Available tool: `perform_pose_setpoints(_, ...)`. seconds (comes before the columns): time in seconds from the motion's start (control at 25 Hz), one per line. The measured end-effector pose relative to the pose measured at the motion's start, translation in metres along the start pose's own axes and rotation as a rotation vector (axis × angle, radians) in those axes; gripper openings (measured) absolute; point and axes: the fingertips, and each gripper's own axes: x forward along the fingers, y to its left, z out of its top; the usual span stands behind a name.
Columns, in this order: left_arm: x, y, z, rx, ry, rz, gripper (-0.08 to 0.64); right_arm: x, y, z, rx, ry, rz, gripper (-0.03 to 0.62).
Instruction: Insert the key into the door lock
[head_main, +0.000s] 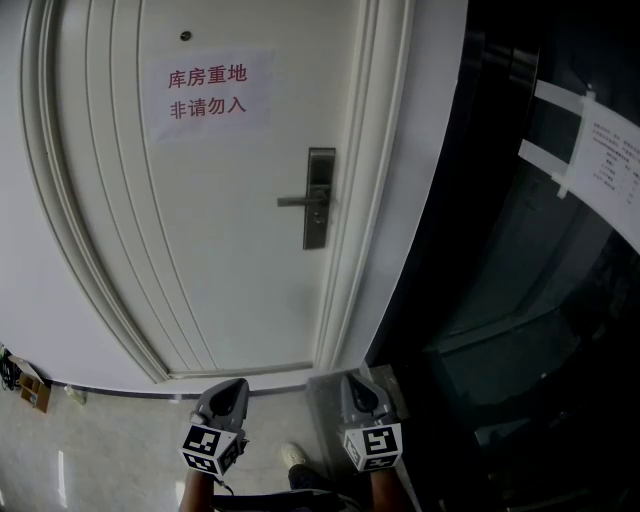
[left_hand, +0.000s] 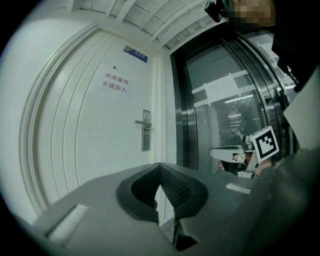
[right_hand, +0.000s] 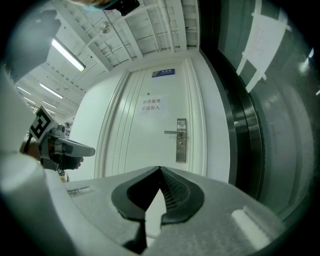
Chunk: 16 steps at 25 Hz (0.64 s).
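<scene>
With left claw (head_main: 239, 382) and right claw (head_main: 351, 378) both closed and no key showing, could reach the door lock (head_main: 319, 198), well ahead, with nothing to insert.

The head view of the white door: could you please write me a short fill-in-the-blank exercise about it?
The paper sign on the white door carries ___ characters.
The lever handle sticks out from the lock plate toward the view's ___.
The left tool and right tool both appear ___ the lever handle, jaws shut.
Missing words: red; left; below.
</scene>
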Motion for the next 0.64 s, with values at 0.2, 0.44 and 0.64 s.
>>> perform_pose_setpoints(0.2, 0.0, 0.001, -0.001, -0.005, 0.003, 0.0, 0.002, 0.001, 0.001, 0.0, 0.0, 0.003, 0.003, 0.0)
perform_pose_setpoints(0.44, 0.0, 0.005, -0.004, -0.009, 0.008, 0.0, 0.002, 0.005, 0.004, -0.001, 0.001, 0.009, 0.008, 0.0)
perform_pose_setpoints(0.64, 0.001, 0.012, -0.004, -0.012, 0.008, 0.003, 0.002, 0.013, 0.009, -0.003, 0.005, 0.013, 0.018, 0.0)
